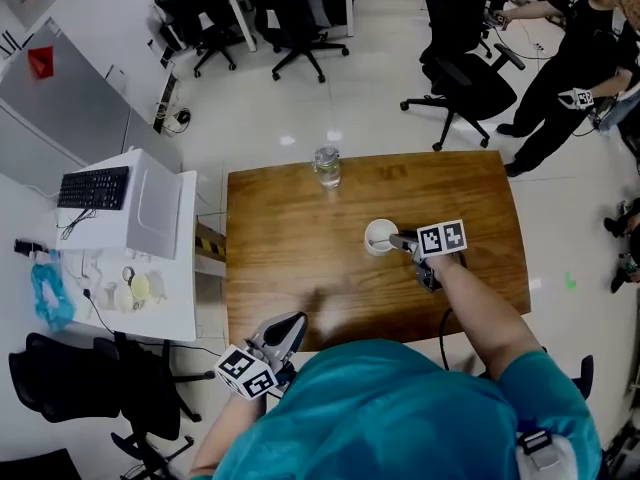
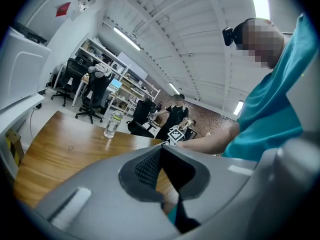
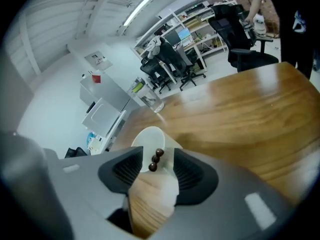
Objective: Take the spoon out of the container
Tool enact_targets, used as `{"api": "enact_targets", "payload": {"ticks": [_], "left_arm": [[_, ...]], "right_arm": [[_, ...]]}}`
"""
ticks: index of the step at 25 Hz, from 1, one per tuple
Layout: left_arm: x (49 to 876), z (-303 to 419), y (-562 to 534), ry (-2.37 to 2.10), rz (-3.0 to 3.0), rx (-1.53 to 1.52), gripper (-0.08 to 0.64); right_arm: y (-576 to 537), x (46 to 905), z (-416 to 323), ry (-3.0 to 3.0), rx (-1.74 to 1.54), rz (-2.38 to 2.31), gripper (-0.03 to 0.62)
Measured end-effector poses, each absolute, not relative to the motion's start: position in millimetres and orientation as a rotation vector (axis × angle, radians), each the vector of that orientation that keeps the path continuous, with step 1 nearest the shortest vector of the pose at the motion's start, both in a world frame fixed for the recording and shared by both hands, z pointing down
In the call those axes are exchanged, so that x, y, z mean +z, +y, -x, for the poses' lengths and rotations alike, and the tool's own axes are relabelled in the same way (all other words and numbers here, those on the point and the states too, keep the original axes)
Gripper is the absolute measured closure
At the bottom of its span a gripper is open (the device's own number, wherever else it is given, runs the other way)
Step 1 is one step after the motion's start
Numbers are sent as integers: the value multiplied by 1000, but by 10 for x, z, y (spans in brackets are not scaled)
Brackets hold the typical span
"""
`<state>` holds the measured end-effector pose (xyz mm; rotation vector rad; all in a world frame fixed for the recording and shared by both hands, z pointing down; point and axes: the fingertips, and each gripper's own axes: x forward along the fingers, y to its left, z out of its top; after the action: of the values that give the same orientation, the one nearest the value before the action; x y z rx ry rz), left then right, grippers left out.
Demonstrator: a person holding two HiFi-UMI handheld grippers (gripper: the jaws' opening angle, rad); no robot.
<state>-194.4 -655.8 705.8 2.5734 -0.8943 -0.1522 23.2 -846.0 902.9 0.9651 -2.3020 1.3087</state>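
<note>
The spoon (image 3: 154, 160) stands in the white cup (image 3: 145, 135), its dark handle poking up between the jaws of the right gripper (image 3: 157, 151). The jaws are wide apart and not touching it.

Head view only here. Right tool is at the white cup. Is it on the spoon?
Observer: No. The right gripper view shows the right tool with its jaws apart. The spoon has its dark beaded handle between them, touching neither pad.
Operator: Is the spoon in the cup?
Observer: Yes. The handle rises from inside the white cup, which sits just beyond the jaws.
Operator: Left tool?
Observer: The left gripper view shows the left tool shut, tips together, with nothing between them.
</note>
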Motion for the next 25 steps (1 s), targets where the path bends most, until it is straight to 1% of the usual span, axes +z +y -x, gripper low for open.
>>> {"api": "enact_targets", "payload": {"ticks": [1,2,3,4,9,13,16,20,25], "left_arm": [[7071,1981,-6573,-891,-2571,-151,558],[7083,2016,-6584,-888,-2569,-149,558],[7093,2048,-6592,-884,-2569,-146,558],[7104,2081,-6599,-881,-2570,-140,558],[7078,2244,-6639,-857,-2582,-141,558],[6927,2366,-6614,-809,-2613,-162,558],[6842,2473,-6609,-752,-2634,-185,558],[6837,2481,-6495,-625,-2656,-220,558],[6789,2248,-6190,-496,-2713,-205,558]], "right_arm": [[-8479,9056,-233,-2290,1306,-983,412],[-8498,9062,-240,-2284,1302,-1004,451],[-8514,9053,-247,-2283,1293,-1022,509],[-8525,9035,-250,-2284,1279,-1033,539],[-8509,8783,-340,-2319,1237,-1097,545],[-8257,8185,-412,-2461,1311,-1146,546],[-7851,7720,-295,-2618,1340,-1089,546],[-7138,7110,83,-2883,1205,-899,546],[-6369,7045,27,-2894,1358,-1010,546]]}}
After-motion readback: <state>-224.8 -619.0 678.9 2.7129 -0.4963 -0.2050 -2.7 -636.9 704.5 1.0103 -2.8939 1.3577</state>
